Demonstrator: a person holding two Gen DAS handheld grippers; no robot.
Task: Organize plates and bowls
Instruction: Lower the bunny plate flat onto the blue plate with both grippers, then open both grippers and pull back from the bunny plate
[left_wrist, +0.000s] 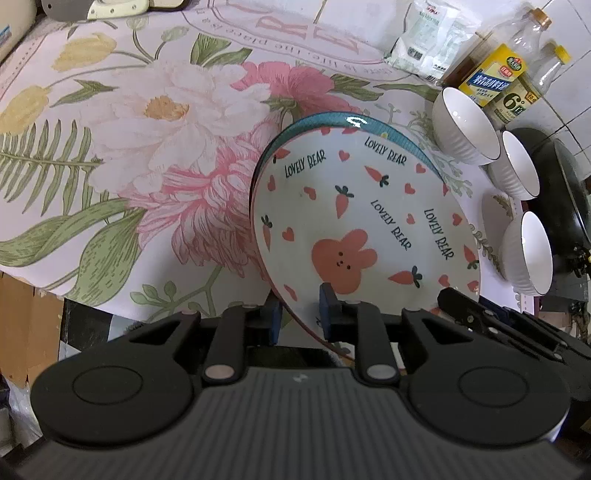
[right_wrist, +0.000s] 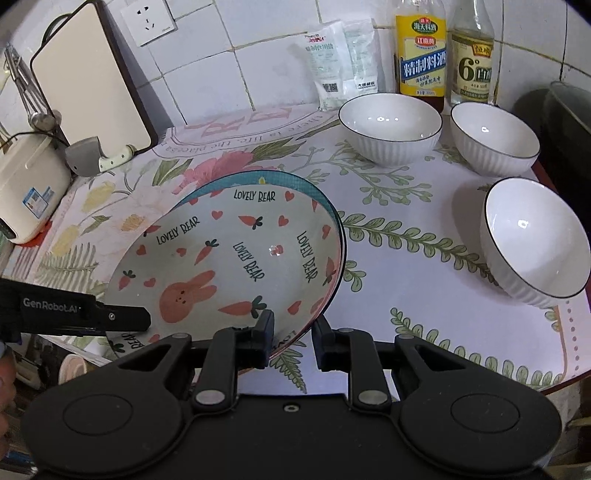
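A white plate (left_wrist: 351, 221) (right_wrist: 229, 258) printed with a pink rabbit, carrots and "LOVELY BEAR" lies tilted on a blue-rimmed plate (left_wrist: 321, 120) (right_wrist: 258, 177) on the flowered tablecloth. My left gripper (left_wrist: 301, 317) is shut on its near rim, one pad on the plate's face and the other finger under the edge. My right gripper (right_wrist: 293, 332) is shut on the rim further round in the same way. Three white ribbed bowls (right_wrist: 389, 125) (right_wrist: 495, 136) (right_wrist: 532, 236) stand apart to the right, also in the left wrist view (left_wrist: 465, 125).
Two bottles (right_wrist: 421, 55) and a white pouch (right_wrist: 332, 66) stand against the tiled wall behind the bowls. A cutting board (right_wrist: 92, 81) leans at the back left beside a cream appliance (right_wrist: 29, 184). A dark pan (left_wrist: 561, 192) sits right of the bowls. The table's front edge (right_wrist: 498, 384) is close.
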